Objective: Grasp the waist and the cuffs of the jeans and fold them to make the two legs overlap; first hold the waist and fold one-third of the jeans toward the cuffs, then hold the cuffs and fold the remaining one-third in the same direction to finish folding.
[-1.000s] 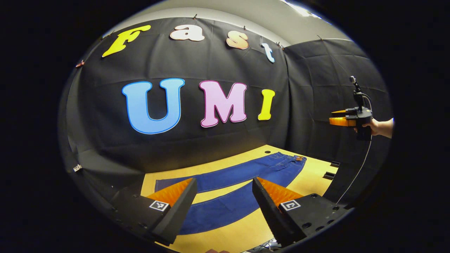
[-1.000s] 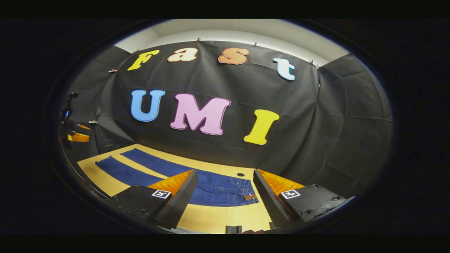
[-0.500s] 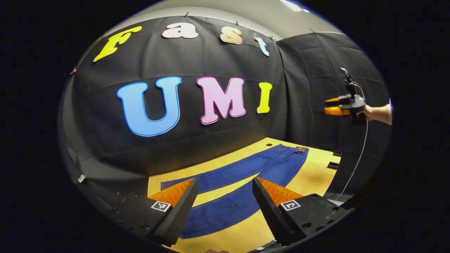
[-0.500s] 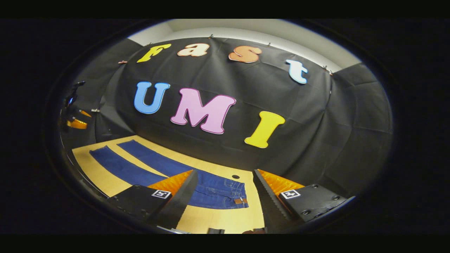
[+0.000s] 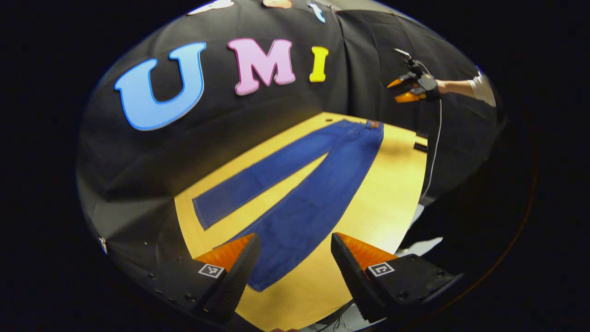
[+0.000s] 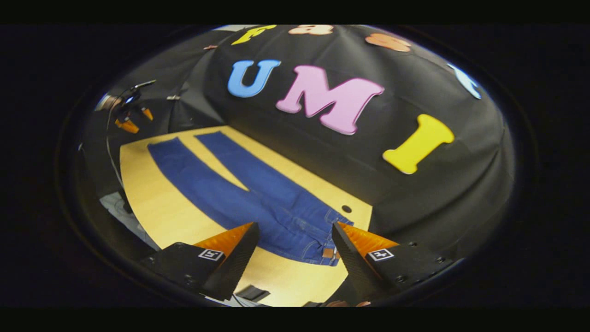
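Note:
Blue jeans [image 5: 304, 184] lie flat on the wooden table [image 5: 387, 193], legs spread in a V. In the left gripper view my left gripper [image 5: 295, 244] hangs open above the cuff of the near leg, holding nothing. Far off in that view, the right gripper [image 5: 404, 90] hovers above the waist, held by a hand. In the right gripper view the jeans [image 6: 239, 189] stretch away from the waist, which has a brown patch [image 6: 328, 252]. My right gripper [image 6: 295, 233] stands open over the waist, empty. The left gripper [image 6: 131, 117] shows far off at the cuff end.
The black cloth wall [image 5: 221, 124] runs close along the table's far side. A round hole [image 6: 346, 209] sits in the tabletop [image 6: 152, 207] near the waist. A cable [image 5: 435, 138] hangs from the right gripper. Small dark fittings [image 5: 420, 146] sit at the table's edge.
Both grippers have tipped downward and risen, so the table and the whole jeans now show from above. Both stay open. The jeans have not moved.

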`<state>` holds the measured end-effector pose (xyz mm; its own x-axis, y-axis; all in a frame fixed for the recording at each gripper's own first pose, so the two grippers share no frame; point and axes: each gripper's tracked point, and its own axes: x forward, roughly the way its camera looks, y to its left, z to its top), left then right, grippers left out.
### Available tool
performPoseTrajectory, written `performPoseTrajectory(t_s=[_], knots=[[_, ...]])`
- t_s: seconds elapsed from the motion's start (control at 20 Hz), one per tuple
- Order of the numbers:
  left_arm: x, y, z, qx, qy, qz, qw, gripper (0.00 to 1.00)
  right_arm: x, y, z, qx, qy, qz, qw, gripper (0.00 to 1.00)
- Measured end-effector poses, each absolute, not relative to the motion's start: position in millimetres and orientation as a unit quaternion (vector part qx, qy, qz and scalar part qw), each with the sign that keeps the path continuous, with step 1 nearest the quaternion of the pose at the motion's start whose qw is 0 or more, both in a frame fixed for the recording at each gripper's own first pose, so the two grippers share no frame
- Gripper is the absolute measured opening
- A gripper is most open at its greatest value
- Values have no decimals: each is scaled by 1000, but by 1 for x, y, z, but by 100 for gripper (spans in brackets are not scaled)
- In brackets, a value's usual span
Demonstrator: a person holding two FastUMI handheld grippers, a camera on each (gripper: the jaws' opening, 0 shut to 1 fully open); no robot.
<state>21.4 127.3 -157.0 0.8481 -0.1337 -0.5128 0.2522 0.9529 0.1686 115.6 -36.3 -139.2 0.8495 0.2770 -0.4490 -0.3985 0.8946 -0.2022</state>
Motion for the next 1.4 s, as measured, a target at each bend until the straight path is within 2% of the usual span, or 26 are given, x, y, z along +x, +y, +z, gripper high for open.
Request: performPoseTrajectory(t_s=[0.15, 0.3, 0.5, 0.65, 0.85, 0.95, 1.0, 1.1, 1.4], knots=[[37, 146, -190, 125, 323, -126, 930, 97, 134, -35, -193, -170, 278, 236, 916, 96], [49, 150, -227, 156, 403, -162, 887, 97, 154, -38, -238, -167, 333, 274, 887, 97], [64, 158, -272, 193, 487, -206, 826, 98, 174, -52, -310, -165, 416, 303, 841, 97], [74, 165, -299, 195, 528, -211, 799, 98, 179, -55, -344, -151, 457, 323, 815, 98], [77, 174, -321, 176, 564, -194, 783, 97, 177, -65, -380, -161, 510, 327, 779, 97], [63, 175, -338, 171, 590, -188, 767, 97, 166, -71, -395, -171, 535, 329, 760, 100], [56, 179, -345, 181, 606, -180, 754, 96, 162, -74, -401, -177, 543, 329, 751, 98], [63, 177, -351, 184, 585, -183, 768, 99, 164, -72, -406, -182, 544, 331, 749, 98], [64, 183, -339, 185, 586, -175, 769, 98, 173, -67, -401, -153, 555, 318, 753, 97]])
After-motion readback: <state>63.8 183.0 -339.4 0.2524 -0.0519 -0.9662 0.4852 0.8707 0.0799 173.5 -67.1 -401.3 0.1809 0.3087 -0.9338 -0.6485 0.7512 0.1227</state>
